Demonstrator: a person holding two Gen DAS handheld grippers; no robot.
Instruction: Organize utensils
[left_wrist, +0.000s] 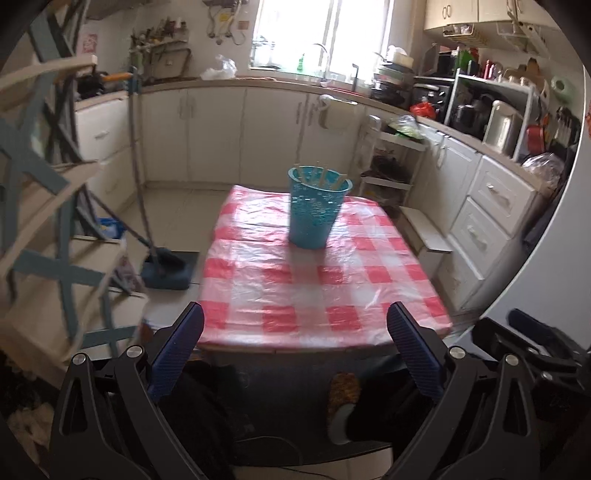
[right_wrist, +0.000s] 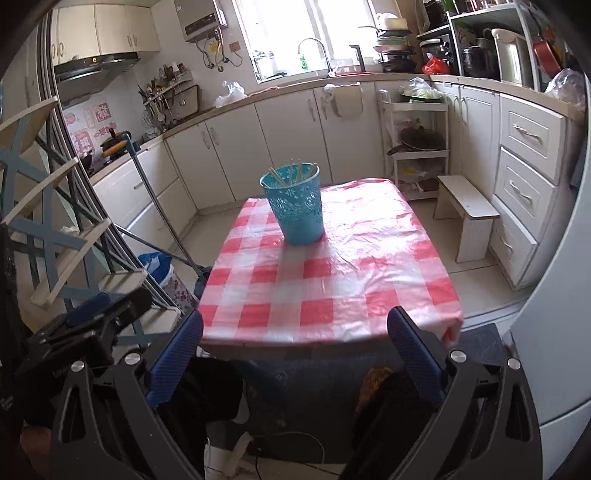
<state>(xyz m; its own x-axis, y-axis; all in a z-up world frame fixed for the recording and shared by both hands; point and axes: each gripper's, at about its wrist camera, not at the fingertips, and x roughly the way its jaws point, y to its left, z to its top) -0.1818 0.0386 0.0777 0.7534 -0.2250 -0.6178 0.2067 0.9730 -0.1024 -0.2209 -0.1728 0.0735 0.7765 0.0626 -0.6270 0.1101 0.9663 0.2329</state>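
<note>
both grippers, left gripper (left_wrist: 295, 343) and right gripper (right_wrist: 295, 343), hang back with fingers apart, empty; chopsticks (right_wrist: 291, 171), apparently all, stand in the blue basket (right_wrist: 295, 206); nothing seems left to collect.

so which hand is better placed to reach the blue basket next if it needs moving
Neither by much; slightly the left. Both the left gripper and right gripper are open, empty and back off the table's near edge. The blue basket sits nearly centred ahead of the left, but left of centre for the right.
</note>
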